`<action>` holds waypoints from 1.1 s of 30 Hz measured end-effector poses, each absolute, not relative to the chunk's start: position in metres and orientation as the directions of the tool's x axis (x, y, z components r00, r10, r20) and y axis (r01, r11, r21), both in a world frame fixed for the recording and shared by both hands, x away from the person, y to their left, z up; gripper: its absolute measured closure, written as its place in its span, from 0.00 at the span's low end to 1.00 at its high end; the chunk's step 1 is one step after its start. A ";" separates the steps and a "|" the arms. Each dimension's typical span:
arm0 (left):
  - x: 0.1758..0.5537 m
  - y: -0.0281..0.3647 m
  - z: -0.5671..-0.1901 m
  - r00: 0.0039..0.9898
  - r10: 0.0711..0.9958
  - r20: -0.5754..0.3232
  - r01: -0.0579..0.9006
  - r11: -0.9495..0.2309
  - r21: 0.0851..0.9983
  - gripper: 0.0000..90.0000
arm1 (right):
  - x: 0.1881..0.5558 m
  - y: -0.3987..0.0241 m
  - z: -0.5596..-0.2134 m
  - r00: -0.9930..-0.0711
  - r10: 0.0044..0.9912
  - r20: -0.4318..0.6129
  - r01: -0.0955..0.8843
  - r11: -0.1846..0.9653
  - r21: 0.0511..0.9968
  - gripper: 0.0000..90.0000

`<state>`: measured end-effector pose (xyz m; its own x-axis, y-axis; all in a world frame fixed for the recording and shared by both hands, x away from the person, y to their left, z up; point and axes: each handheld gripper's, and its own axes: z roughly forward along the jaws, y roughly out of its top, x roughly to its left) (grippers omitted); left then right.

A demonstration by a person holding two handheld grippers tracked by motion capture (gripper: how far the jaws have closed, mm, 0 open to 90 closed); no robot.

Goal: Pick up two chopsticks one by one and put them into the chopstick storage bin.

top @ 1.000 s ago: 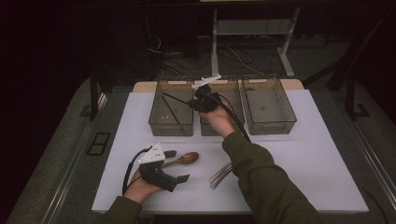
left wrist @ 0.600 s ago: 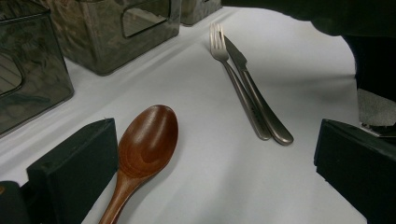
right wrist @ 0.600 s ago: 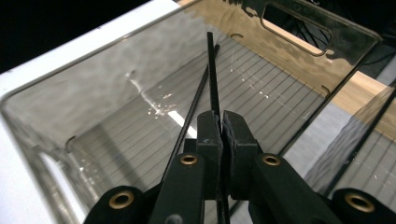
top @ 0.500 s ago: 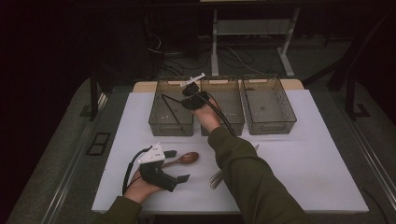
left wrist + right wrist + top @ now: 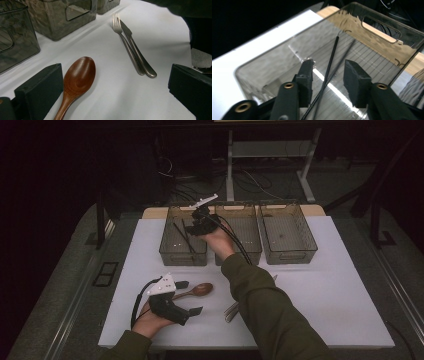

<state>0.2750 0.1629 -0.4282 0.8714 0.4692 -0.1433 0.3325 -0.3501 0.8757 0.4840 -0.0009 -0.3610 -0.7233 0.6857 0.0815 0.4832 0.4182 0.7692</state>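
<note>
The right tongs (image 5: 327, 75) are hanging over the left one of three clear bins (image 5: 176, 251) along the far edge of the surface (image 5: 320, 295), pointing down into it. Their jaws have just been opening and are standing partly apart, with nothing pressed between the pads. A pair of thin black chopsticks (image 5: 329, 72) is lying in that bin, seen between the jaws but below them, slanting across the ribbed floor with one end toward the far wall. In the high view the chopsticks (image 5: 184, 236) are showing as dark crossed lines inside the same bin.

The left tongs (image 5: 189, 297) are resting near the near-left corner of the surface, jaws wide apart and gripping nothing. A wooden spoon (image 5: 79, 80) is lying just beside one jaw of the left tongs, its bowl pointing toward the bins. A metal fork (image 5: 126, 45) and knife (image 5: 136, 51) are lying side by side, touching, nearer the middle of the near edge, partly under the right sleeve in the high view.

Risks from here, as I judge them: the right tongs, pulling back, may be catching the bin's rim and dragging or tipping the light bin. The right sleeve is passing low over the fork and knife and could be sweeping them off line. The left tongs, closing on the spoon's rounded bowl rather than its handle, could be squeezing it out sideways.
</note>
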 end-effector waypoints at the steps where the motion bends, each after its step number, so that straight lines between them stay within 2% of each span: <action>1: 0.275 0.163 -0.428 0.872 0.469 -0.142 0.332 -0.351 0.875 0.00 | 0.482 -0.003 -0.358 -0.727 0.681 0.085 0.479 0.415 0.774 0.59; 9: 0.274 0.162 -0.429 0.870 0.471 -0.145 0.336 -0.353 0.873 0.00 | 0.465 -0.028 -0.344 -0.750 0.652 0.108 0.450 0.384 0.806 0.49; 33: 0.275 0.165 -0.430 0.861 0.485 -0.151 0.349 -0.348 0.870 0.00 | 0.410 -0.129 -0.344 -0.803 0.576 0.154 0.400 0.329 0.855 0.38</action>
